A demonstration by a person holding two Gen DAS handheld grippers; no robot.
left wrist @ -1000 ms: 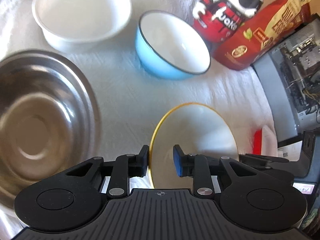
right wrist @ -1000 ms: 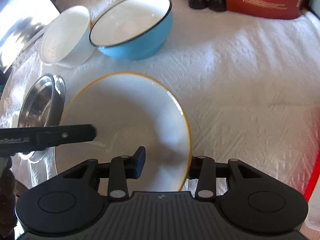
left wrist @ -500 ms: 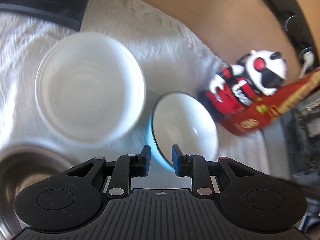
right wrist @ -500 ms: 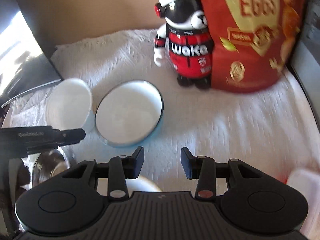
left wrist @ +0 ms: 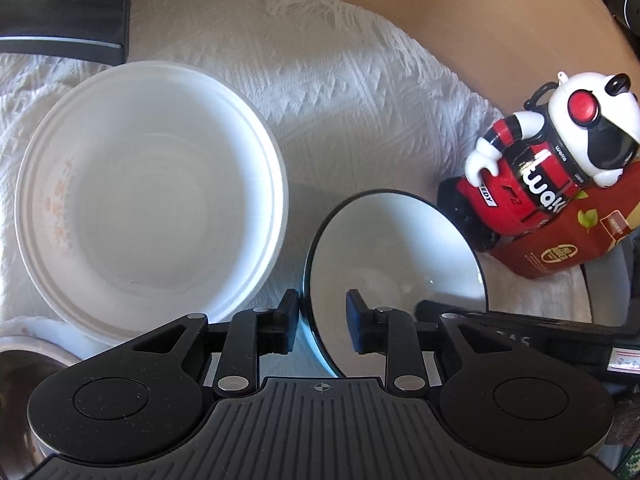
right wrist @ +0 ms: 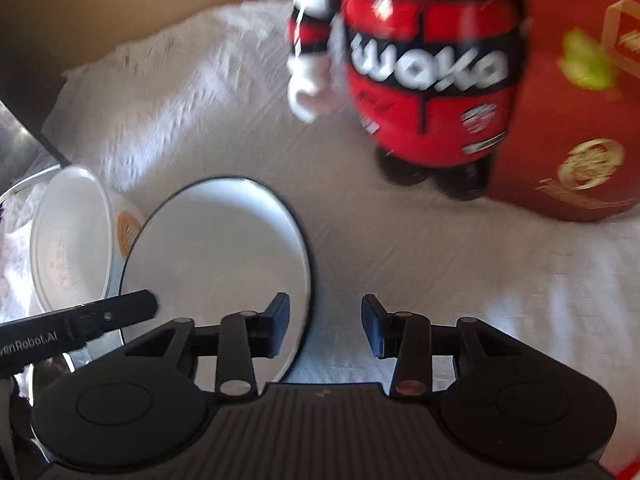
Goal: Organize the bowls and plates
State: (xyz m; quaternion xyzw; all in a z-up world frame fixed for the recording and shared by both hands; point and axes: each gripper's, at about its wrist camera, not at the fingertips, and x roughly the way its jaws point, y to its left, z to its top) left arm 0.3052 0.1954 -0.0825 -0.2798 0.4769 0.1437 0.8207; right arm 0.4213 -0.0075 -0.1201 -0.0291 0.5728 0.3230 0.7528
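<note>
A blue bowl with a white inside and dark rim [left wrist: 394,256] sits on the white cloth; it also shows in the right wrist view [right wrist: 216,252]. My left gripper [left wrist: 322,320] is open, its fingers standing either side of the bowl's left rim. My right gripper [right wrist: 324,328] is open, its fingers either side of the bowl's right rim. A white bowl [left wrist: 148,196] stands left of the blue one; in the right wrist view it [right wrist: 68,248] sits at the left. The edge of a steel bowl [left wrist: 24,364] shows at the lower left.
A red, black and white panda figure [left wrist: 544,164] and a red box [left wrist: 568,240] stand right of the bowls, close ahead in the right wrist view [right wrist: 424,80]. A dark flat object [left wrist: 60,4] lies at the far left. The cloth's far edge meets a tan wall.
Both grippers left the yellow-rimmed bowl and moved forward to the blue bowl. Each now straddles one side of its rim. The yellow-rimmed bowl is out of view.
</note>
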